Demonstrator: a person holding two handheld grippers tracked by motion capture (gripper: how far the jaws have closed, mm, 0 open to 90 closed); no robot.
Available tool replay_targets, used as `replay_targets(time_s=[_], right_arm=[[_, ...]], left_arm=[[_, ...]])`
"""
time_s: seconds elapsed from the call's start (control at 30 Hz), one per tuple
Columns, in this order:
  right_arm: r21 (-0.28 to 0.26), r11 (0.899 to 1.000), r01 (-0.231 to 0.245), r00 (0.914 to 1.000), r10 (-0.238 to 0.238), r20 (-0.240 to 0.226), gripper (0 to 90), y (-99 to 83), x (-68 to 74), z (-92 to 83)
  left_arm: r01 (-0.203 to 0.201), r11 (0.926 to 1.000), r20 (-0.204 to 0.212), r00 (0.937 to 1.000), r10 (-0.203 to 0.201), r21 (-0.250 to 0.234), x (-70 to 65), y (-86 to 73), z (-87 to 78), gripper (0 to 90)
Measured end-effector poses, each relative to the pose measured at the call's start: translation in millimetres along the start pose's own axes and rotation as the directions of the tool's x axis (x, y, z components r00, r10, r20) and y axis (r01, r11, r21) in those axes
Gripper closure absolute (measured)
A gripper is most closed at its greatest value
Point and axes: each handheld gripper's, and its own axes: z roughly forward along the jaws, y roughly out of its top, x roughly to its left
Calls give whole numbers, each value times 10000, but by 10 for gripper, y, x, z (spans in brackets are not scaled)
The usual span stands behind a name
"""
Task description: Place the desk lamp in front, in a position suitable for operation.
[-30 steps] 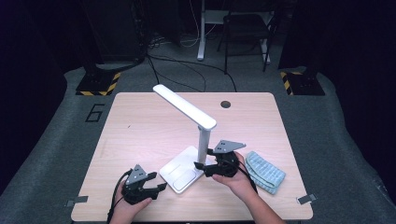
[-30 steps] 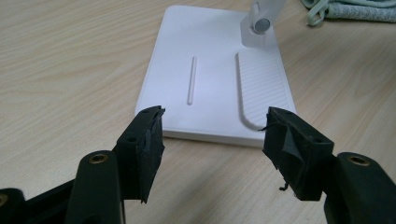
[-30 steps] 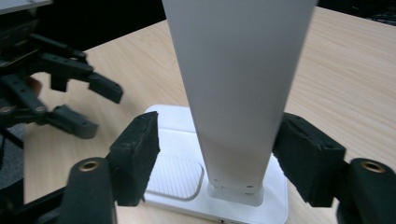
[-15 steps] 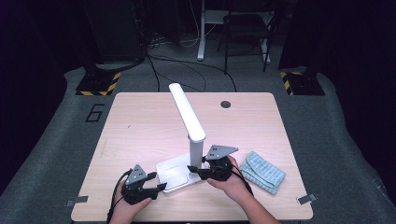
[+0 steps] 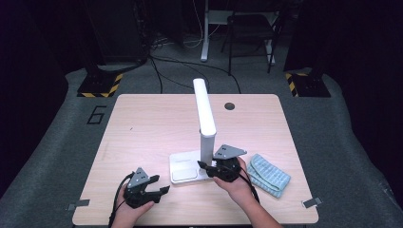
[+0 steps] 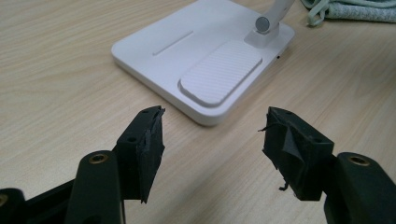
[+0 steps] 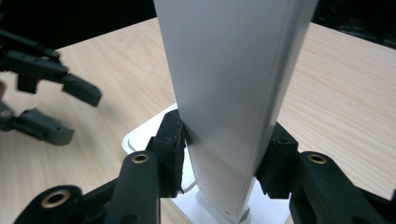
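Right gripper view is showing the right gripper [image 7: 224, 161], its jaws having just been closing, clamping the lamp [image 7: 233, 93] post above its base near the table's [image 5: 142, 123] front edge. Left gripper [image 6: 212, 140] is resting gaping, empty, just beside the base; cloth [image 5: 268, 175] is lying nearby.

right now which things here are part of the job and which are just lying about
In the job:
- lamp, its upright arm clamped by the right gripper, whose jaws have just been closing on it
- left gripper, open, empty, beside the lamp's base

Lying about:
- cloth, folded, right of the lamp
- table
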Motion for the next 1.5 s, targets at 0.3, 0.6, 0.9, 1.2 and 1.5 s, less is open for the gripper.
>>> replay_targets(time_s=[0.3,0.6,0.9,1.2,1.5], right_arm=[[-137,9946,-1026,9939,1020,-417,569,-49,132,-59],[-327,9949,-952,9918,920,-887,628,-54,364,-36],[-505,9922,-1140,9888,1084,-1027,640,2,526,68],[-424,9968,-671,9903,614,-1246,606,80,713,164],[-221,9992,-325,9901,291,-1376,476,89,702,119]], left_arm=[[17,10000,84,10000,-17,66,-13,5,4,380],[-78,9999,121,9999,76,122,-22,9,6,384],[162,9998,90,9998,-161,-116,-20,4,3,385],[73,10000,193,9998,-73,18,-3,11,-17,387],[77,9999,345,9994,-73,-112,-24,32,-59,388]])
